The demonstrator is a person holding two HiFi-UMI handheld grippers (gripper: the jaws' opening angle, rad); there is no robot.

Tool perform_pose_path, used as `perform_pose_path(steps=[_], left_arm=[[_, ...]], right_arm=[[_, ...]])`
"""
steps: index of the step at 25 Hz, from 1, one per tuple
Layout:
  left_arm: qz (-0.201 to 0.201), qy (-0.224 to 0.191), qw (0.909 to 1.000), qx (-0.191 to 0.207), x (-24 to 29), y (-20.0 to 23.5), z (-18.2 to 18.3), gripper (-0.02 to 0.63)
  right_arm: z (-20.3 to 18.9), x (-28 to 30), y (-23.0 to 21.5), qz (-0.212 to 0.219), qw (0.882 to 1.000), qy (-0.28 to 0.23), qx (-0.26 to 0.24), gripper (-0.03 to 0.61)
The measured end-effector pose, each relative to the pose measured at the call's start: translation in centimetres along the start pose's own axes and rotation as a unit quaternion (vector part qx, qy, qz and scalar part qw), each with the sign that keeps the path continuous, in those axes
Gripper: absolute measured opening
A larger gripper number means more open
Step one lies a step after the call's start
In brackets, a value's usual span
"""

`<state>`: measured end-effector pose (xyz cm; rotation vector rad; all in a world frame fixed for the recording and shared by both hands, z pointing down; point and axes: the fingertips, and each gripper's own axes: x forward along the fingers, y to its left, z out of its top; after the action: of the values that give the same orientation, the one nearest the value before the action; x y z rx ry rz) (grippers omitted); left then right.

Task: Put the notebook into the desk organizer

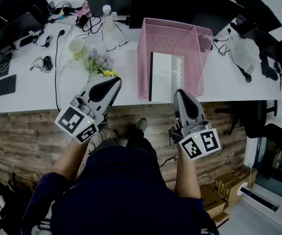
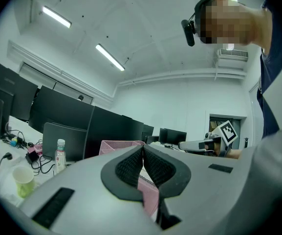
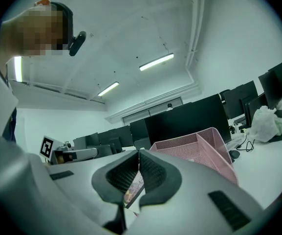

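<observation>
One white desk (image 1: 228, 77) carries a pink desk organizer (image 1: 143, 58), the notebook (image 1: 162, 75) flat in its wider compartment, right gripper (image 1: 180, 93) at its near corner, left gripper (image 1: 116, 81) by flowers (image 1: 97, 61), both jaws closed together.

The desk organizer (image 1: 144, 58) is made of pink mesh. The notebook (image 1: 162, 77) is covered in white and pale grey, with a dark line down one edge. The table (image 1: 28, 94) is white, and the floor (image 1: 28, 131) is patterned in brown wood planks. The left gripper (image 1: 115, 81) and the right gripper (image 1: 178, 93) are finished in grey with black pads. A black-and-white pattern of squares is carried on each marker cube (image 1: 76, 121). A pale yellow-green cup (image 1: 76, 45), lilac and yellow flowers (image 1: 99, 61) on green stems, a black keyboard (image 1: 4, 85) and dark blue clothing (image 1: 126, 195) are also seen.
</observation>
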<state>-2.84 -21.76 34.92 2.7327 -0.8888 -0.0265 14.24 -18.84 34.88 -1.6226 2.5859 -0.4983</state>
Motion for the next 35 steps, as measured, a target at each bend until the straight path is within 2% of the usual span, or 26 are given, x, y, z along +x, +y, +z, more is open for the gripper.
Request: perform_pose_path(steps=[35], left_arm=[[0.012, 0.007, 0.9999, 0.005, 0.4, -0.5, -0.2, 0.028]], right_arm=[[-0.4, -0.3, -0.9, 0.019, 1.000, 0.000, 0.021, 0.004]])
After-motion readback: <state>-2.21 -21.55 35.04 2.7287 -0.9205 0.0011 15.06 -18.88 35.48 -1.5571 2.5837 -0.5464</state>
